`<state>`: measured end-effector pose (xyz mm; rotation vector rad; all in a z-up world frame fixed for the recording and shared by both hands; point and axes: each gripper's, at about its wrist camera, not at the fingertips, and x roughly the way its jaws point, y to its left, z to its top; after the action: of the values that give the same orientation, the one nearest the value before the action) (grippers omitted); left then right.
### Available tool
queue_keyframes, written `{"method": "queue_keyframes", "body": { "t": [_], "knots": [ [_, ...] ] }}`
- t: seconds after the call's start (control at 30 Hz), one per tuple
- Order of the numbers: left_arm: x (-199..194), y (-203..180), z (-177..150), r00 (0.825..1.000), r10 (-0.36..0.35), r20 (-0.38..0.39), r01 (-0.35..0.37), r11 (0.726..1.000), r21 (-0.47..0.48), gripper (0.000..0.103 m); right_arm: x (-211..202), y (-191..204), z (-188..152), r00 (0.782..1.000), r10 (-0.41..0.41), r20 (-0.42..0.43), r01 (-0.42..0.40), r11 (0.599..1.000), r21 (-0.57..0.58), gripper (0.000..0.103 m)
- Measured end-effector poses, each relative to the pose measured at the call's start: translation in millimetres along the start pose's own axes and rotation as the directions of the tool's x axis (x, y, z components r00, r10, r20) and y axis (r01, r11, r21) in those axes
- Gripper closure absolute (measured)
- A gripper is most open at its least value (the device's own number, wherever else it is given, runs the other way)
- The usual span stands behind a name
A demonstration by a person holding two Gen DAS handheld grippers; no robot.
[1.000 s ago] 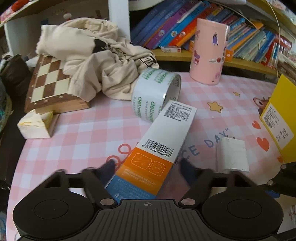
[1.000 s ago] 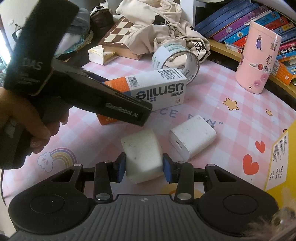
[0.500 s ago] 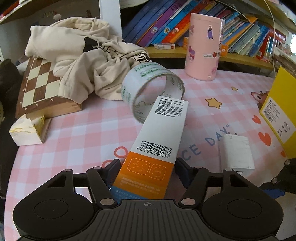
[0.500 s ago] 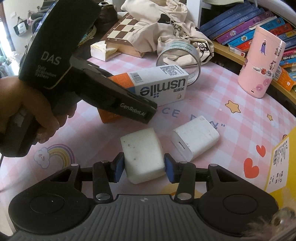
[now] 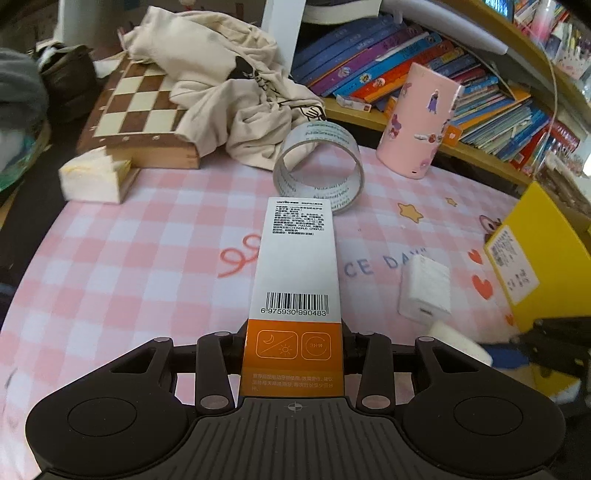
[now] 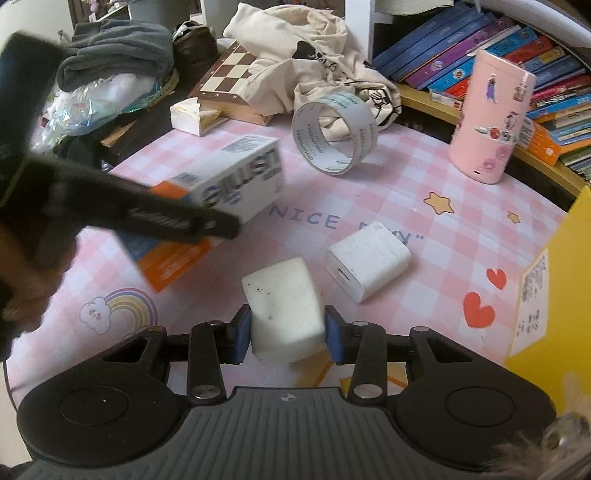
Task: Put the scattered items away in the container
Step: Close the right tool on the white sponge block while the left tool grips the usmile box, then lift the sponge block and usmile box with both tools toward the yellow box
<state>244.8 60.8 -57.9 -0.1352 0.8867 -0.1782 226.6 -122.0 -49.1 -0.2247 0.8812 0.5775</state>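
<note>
Table: pink checked tablecloth (image 5: 110,258) with stars, hearts, a rainbow.
Shelf: curved yellow wooden shelf (image 5: 476,155), upper right, full of leaning children's books (image 5: 369,48).
Post: white upright (image 5: 282,26), top centre.
Light: soft daylight.

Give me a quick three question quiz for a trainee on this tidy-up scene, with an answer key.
1. True or false: the right gripper holds the white charger.
2. What lies between the left gripper's closing jaws?
A. tape roll
B. toothpaste box
C. pink cup
3. Fill in: the tape roll stands on its ____.

Key:
1. False; it grips the white sponge block, and the charger lies apart on the mat.
2. B
3. Edge
</note>
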Motion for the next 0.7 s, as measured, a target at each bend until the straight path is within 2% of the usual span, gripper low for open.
{"method": "queue_keyframes", "body": {
  "t": [0.43, 0.7],
  "knots": [
    [-53, 4, -36, 1.0, 0.004, 0.026, -0.003, 0.999, -0.044, 0.065, -28, 24, -18, 1.0, -0.011, 0.027, 0.01, 1.0, 0.007, 0.066],
    [-82, 6, -52, 0.999, -0.015, 0.049, 0.019, 0.996, -0.084, 0.065, -50, 40, -28, 0.998, -0.004, 0.056, 0.003, 1.0, 0.015, 0.066]
  ]
}}
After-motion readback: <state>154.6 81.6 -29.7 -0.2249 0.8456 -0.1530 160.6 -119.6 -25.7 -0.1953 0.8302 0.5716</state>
